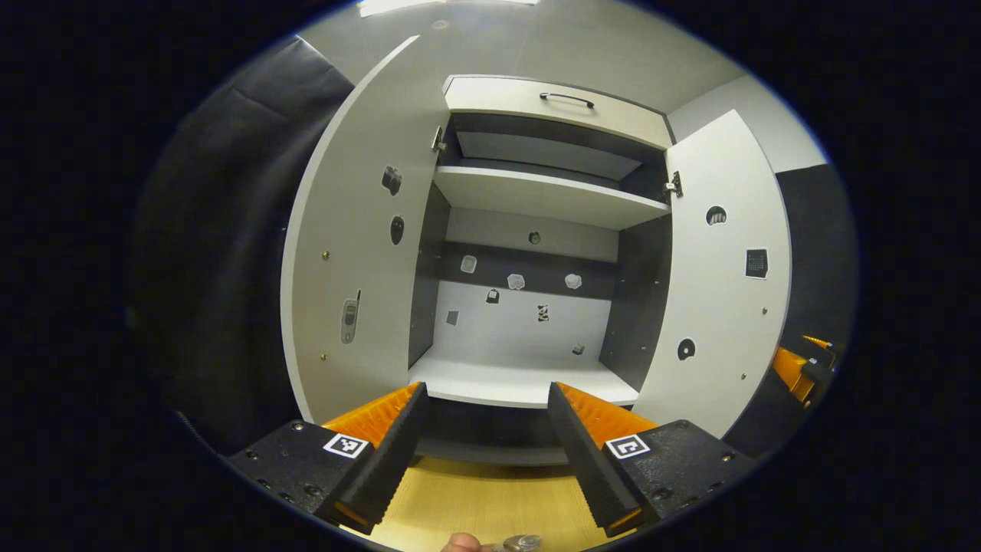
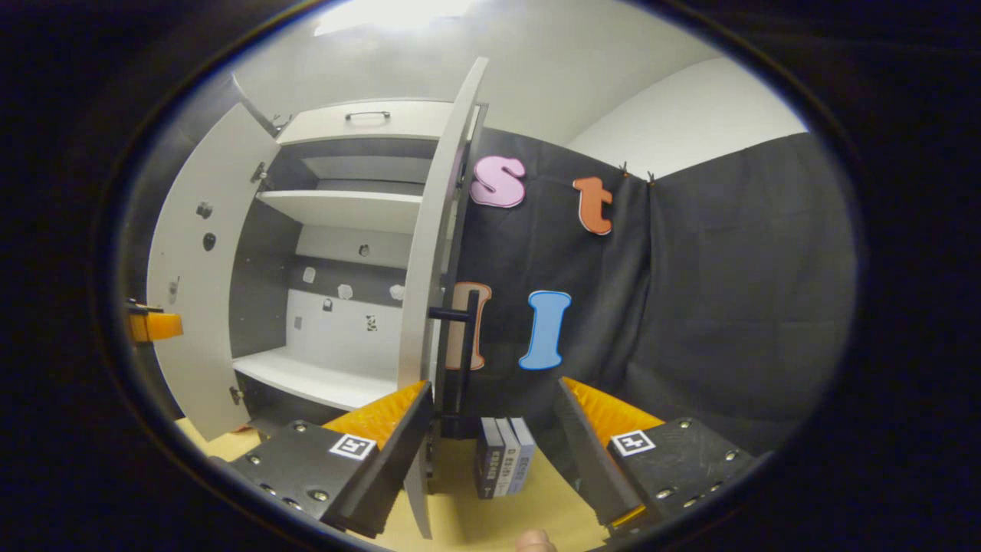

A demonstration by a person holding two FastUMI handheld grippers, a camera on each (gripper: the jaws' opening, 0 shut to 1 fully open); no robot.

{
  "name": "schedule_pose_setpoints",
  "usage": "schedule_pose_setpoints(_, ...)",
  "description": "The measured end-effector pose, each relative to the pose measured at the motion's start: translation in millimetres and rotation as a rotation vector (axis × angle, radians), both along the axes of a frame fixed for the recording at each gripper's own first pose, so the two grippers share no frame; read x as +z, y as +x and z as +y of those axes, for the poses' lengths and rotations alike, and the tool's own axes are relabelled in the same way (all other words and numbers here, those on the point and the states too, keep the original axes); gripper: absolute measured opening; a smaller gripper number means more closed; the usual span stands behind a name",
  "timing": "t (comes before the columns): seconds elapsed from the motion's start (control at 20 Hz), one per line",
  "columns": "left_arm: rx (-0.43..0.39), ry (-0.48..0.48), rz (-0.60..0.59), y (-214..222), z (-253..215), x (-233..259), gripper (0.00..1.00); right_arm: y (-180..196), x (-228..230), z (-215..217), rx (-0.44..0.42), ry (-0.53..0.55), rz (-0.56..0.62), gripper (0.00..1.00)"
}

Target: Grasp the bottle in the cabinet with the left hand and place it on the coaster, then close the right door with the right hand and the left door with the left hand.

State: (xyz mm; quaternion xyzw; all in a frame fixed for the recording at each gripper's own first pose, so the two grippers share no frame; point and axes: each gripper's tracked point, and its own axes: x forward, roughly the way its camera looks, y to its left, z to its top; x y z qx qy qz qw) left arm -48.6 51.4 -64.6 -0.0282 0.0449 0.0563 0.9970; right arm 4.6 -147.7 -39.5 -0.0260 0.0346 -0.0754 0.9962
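The big white and grey wooden cabinet is standing open, both doors swung wide, and small stickers are dotting its back wall and doors, too tiny to read. Its white lower shelf is lying bare. The left gripper is holding its fingers spread apart over the pale wooden table. A shiny bit at 6 o'clock may be the bottle; I cannot tell.

The right gripper is spread too, with the right door's edge and black bar handle between its fingers. Small dark books are standing at 6 o'clock, their writing blurred.
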Motion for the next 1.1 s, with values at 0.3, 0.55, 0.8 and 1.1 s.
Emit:
schedule_pose_setpoints(0.3,0.019,0.010,0.017,-4.7,10.8,-2.3,0.97,3.3,-1.5,18.1,0.091,0.053,0.013,0.93)
schedule_pose_setpoints(0.55,0.004,-0.008,0.008,-3.8,10.4,0.2,0.97,7.7,0.2,55.7,0.167,0.068,0.014,0.95)
schedule_pose_setpoints(0.8,0.032,0.010,0.014,-9.4,22.4,-1.5,0.97,18.5,0.1,94.9,0.248,0.071,0.017,0.95)
schedule_pose_setpoints(1.1,0.092,0.003,0.027,-24.8,42.0,-6.0,0.97,35.3,3.4,117.3,0.292,0.089,0.017,0.93)
